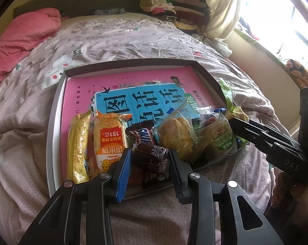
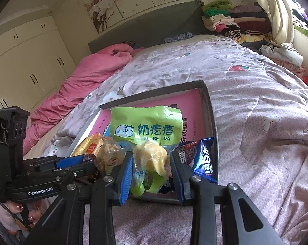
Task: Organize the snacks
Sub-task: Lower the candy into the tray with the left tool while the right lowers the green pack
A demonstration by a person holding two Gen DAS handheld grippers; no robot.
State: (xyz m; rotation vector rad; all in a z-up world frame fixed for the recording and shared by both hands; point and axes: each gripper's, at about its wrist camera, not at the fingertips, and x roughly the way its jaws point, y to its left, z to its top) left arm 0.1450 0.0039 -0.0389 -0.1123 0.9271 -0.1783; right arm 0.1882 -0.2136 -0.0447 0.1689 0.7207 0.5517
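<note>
A shallow grey tray [image 1: 51,122] with a pink and blue printed floor lies on the bed. Along its near edge lie a yellow bar [image 1: 78,143], an orange rice-cake pack [image 1: 110,136], dark chocolate wrappers [image 1: 150,155], a clear pastry pack [image 1: 176,136] and a green-label biscuit pack [image 1: 221,138]. My left gripper [image 1: 151,163] stands around the chocolate wrapper, jaws touching its sides. My right gripper [image 2: 151,167] holds a green milk-curd bag [image 2: 147,126] over the tray's near right corner. A blue cookie pack [image 2: 203,157] lies beside it.
The tray rests on a patterned quilt [image 2: 246,106]. A pink duvet [image 1: 21,36] is heaped at the far left. Folded clothes [image 2: 231,20] are stacked by the headboard. A curtain and bright window [image 1: 266,10] are on the right. Wardrobes [image 2: 21,61] stand left.
</note>
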